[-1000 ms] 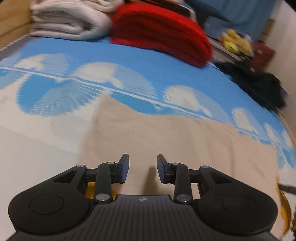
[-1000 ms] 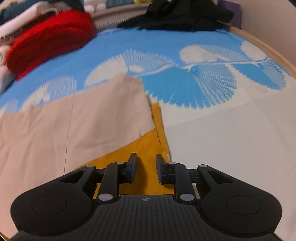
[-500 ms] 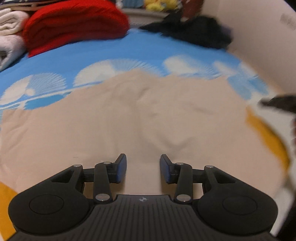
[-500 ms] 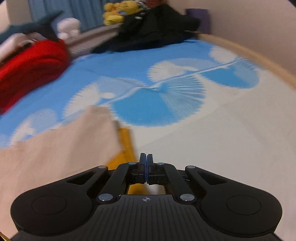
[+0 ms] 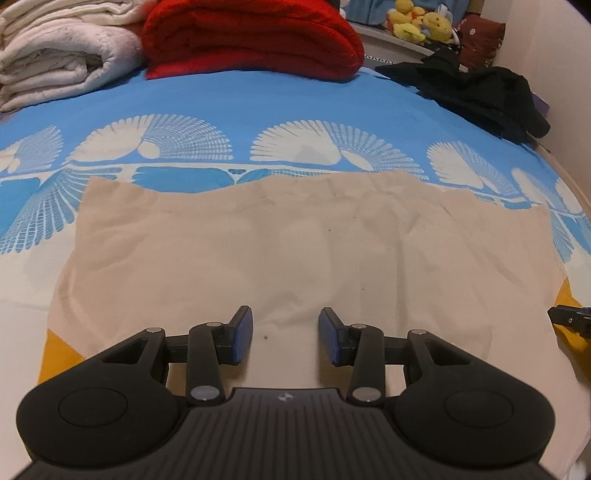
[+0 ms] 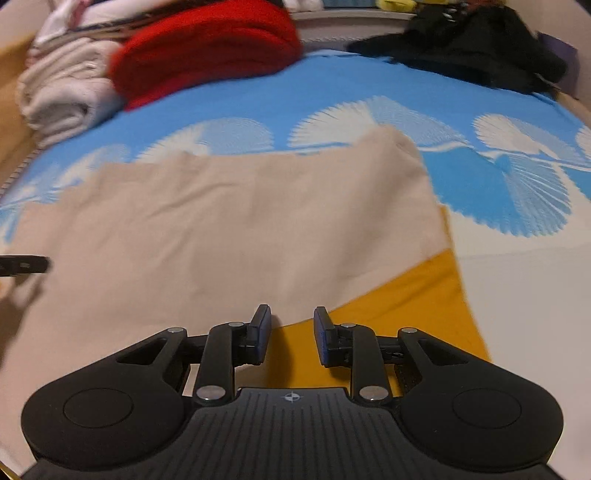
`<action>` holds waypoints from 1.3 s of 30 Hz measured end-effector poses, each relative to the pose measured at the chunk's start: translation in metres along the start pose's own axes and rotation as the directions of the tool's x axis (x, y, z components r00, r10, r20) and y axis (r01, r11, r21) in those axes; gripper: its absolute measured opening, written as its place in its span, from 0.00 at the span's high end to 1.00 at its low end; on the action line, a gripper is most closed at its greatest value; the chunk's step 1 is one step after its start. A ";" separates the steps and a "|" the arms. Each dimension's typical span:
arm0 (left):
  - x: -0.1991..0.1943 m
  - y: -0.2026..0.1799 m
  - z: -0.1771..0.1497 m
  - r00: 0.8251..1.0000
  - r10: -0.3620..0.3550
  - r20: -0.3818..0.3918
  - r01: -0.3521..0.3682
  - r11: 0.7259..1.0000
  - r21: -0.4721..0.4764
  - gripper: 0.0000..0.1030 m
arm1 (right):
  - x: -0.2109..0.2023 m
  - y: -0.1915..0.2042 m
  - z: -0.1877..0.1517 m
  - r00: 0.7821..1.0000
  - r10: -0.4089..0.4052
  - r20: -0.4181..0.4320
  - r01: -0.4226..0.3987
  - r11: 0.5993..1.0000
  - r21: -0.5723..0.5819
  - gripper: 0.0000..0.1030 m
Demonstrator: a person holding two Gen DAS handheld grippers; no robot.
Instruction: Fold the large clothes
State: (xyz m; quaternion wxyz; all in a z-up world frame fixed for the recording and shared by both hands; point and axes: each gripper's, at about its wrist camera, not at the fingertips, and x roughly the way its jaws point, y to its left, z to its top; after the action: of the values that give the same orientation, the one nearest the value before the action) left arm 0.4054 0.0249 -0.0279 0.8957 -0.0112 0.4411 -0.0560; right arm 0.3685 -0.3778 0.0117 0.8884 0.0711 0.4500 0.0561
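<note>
A large beige cloth point(image 5: 314, 251) point(image 6: 221, 236) lies flat on the bed, folded over a mustard yellow layer point(image 6: 406, 306) that shows at its near corners point(image 5: 59, 350). My left gripper point(image 5: 285, 338) hovers open over the near middle of the beige cloth, nothing between its fingers. My right gripper point(image 6: 291, 334) hangs over the border between beige and yellow at the cloth's right near corner; its jaws are opening and nothing is between them. The right gripper's tip point(image 5: 570, 319) shows at the right edge of the left wrist view, and the left gripper's tip point(image 6: 24, 265) at the left edge of the right wrist view.
The bed sheet point(image 5: 258, 107) is blue with white fan shapes. At the far side lie a folded red blanket point(image 5: 251, 37), white folded bedding point(image 5: 62, 55), a black garment heap point(image 5: 480, 88) and yellow plush toys point(image 5: 417, 24). A wall point(image 5: 554, 55) borders the right.
The right gripper went from partly open to fully shut and now stands open again, shifted left over the cloth's corner. The left gripper widened slightly and swung to face the cloth squarely.
</note>
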 end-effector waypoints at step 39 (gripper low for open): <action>-0.209 -0.002 -0.155 0.993 0.063 0.103 -0.059 0.998 -0.033 0.56 | -0.240 0.087 -0.118 0.912 -0.060 0.406 0.047 0.998 0.043 0.75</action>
State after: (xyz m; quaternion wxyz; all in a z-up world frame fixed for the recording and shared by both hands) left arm 0.1563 0.0508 0.0430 0.9183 -0.0139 0.3949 -0.0214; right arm 0.1283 -0.3223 0.1482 0.9626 0.0832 0.2578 0.0086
